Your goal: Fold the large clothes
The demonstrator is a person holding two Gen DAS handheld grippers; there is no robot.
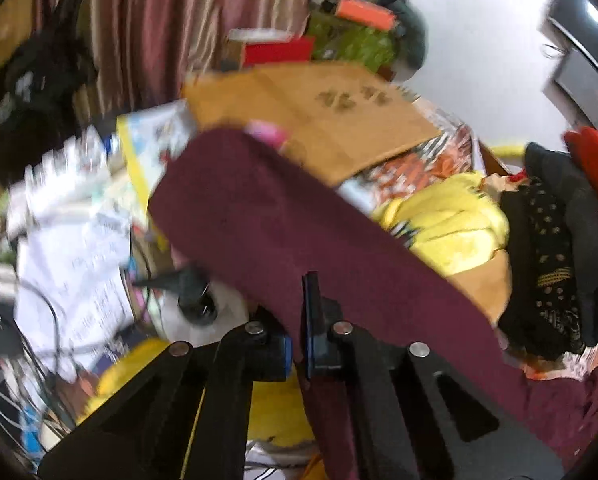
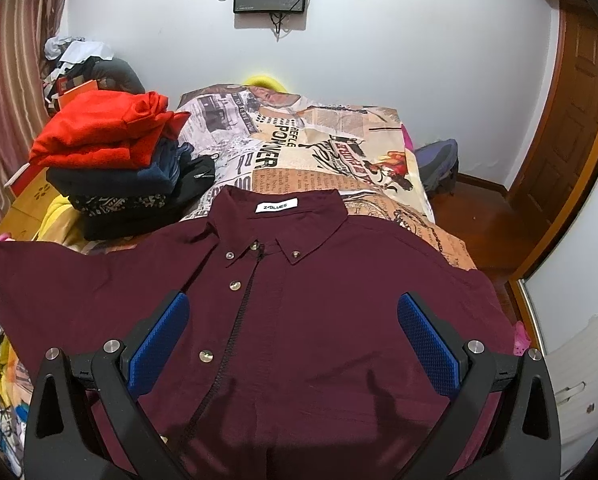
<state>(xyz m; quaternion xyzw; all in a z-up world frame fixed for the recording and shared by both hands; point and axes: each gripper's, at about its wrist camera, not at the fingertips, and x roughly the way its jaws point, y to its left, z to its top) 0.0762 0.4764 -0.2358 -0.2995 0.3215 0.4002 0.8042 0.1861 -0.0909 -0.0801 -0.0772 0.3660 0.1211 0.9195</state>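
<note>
Both tongs are looking the same: left tongs [image 1: 297, 344] and right tongs [image 2: 293, 338] are sporting chunky black plastic arms, round silver screws at the pivots, and blue textured pads [image 2: 429, 344] inside.

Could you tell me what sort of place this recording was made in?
Most likely a lived-in bedroom at home. A maroon shirt lies spread on a bed covered by a newspaper-print sheet, a stack of folded clothes sits beside it, and striped curtains hang along one side.
</note>
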